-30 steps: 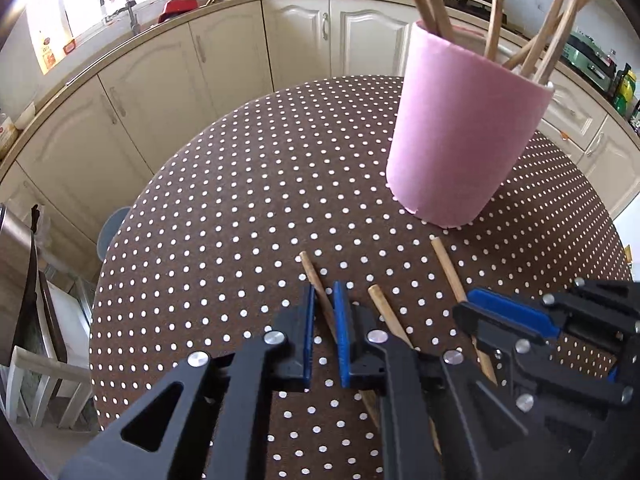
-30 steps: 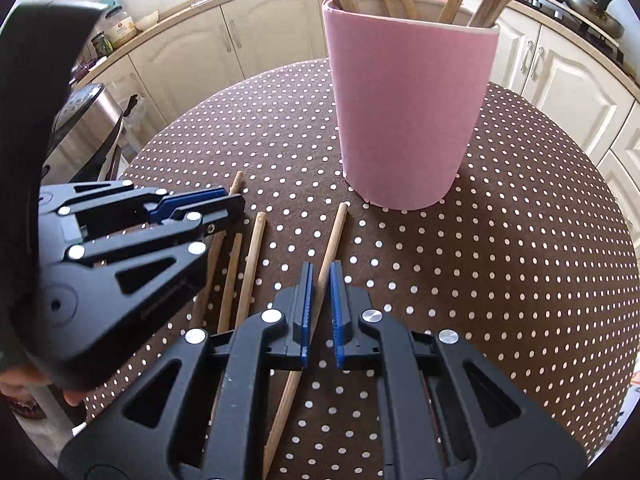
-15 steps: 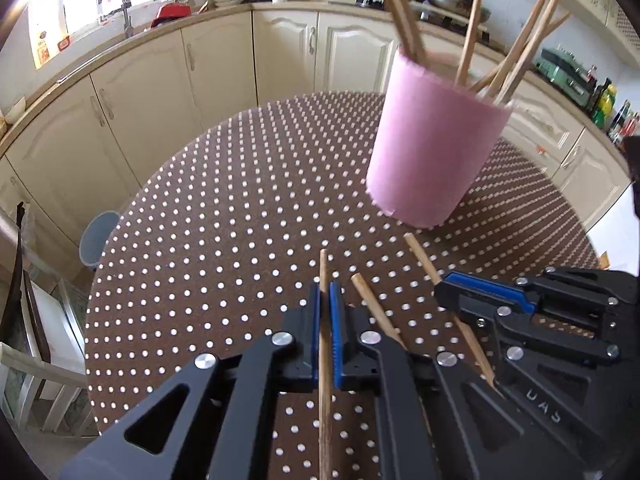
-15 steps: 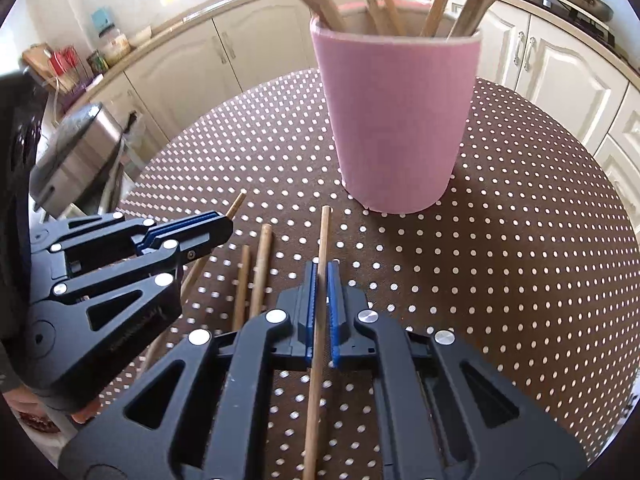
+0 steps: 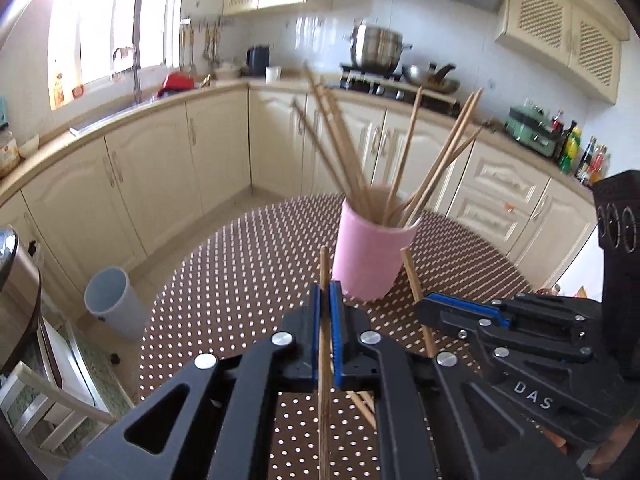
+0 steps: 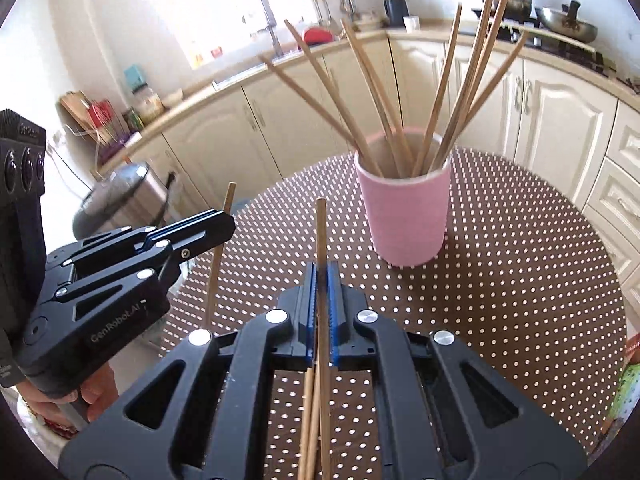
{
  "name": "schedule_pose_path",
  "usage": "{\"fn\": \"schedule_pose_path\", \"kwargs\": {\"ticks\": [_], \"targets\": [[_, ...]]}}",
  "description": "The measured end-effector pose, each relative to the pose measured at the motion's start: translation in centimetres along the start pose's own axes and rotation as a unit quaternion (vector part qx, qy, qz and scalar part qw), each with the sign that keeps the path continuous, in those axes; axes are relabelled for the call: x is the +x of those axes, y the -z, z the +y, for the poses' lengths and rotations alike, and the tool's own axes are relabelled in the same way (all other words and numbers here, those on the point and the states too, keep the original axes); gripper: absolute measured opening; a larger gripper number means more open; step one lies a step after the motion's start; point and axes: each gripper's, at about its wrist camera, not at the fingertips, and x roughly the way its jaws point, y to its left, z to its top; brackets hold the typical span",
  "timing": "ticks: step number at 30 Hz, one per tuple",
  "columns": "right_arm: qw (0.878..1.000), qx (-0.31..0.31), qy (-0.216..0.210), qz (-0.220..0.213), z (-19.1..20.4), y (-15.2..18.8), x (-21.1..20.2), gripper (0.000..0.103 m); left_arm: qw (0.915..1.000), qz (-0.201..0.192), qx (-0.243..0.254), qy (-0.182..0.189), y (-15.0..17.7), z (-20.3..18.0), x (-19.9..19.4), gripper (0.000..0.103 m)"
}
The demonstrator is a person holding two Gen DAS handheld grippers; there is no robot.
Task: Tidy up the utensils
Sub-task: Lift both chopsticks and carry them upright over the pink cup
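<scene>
In the left wrist view, the left gripper (image 5: pixel 327 300) is closed on one wooden chopstick (image 5: pixel 325 280). The stick passes between the two blue pads and its tip stands up in front of the pink cup (image 5: pixel 370 258). The cup stands upright on the round table with a brown dotted cloth (image 5: pixel 240 264), and many chopsticks lean out of it in different directions. On the right side of this view the right gripper (image 5: pixel 424 308) appears, and it clamps a second chopstick (image 5: pixel 416 288) whose upper end is just beside the cup's right edge. Under the left gripper, between its arms, some more sticks (image 5: pixel 362 404) lie on the cloth. Behind the table there are cream kitchen cabinets, a steel pot (image 5: pixel 378 50) on the stove and a grey bin (image 5: pixel 112 304) on the floor.

In the right wrist view, the right gripper (image 6: pixel 323 276) is closed on its chopstick (image 6: pixel 321 232), which points forward and a little up, to the left of the pink cup (image 6: pixel 406 216). The cup is well apart from the pads, farther back on the table (image 6: pixel 520 280). On the left, the left gripper (image 6: pixel 224 226) holds its own chopstick (image 6: pixel 218 264) almost upright, and a person's hand (image 6: pixel 96 392) grips its handle. Two loose sticks (image 6: pixel 310 420) are visible below the right gripper, on the cloth.
</scene>
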Motion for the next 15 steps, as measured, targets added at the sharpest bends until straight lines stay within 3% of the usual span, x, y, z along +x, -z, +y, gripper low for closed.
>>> {"fn": "schedule_pose_path", "kwargs": {"ticks": [6, 15], "targets": [[0.999, -0.003, -0.007, -0.04, 0.8, 0.2, -4.1, 0.006, 0.9989, -0.045, 0.011, 0.007, -0.8, -1.5, -3.8, 0.005], [0.997, -0.007, -0.011, -0.083, 2.3, 0.1, -8.0, 0.006, 0.9963, -0.081, 0.022, 0.015, -1.6, -2.7, -7.2, 0.005]]}}
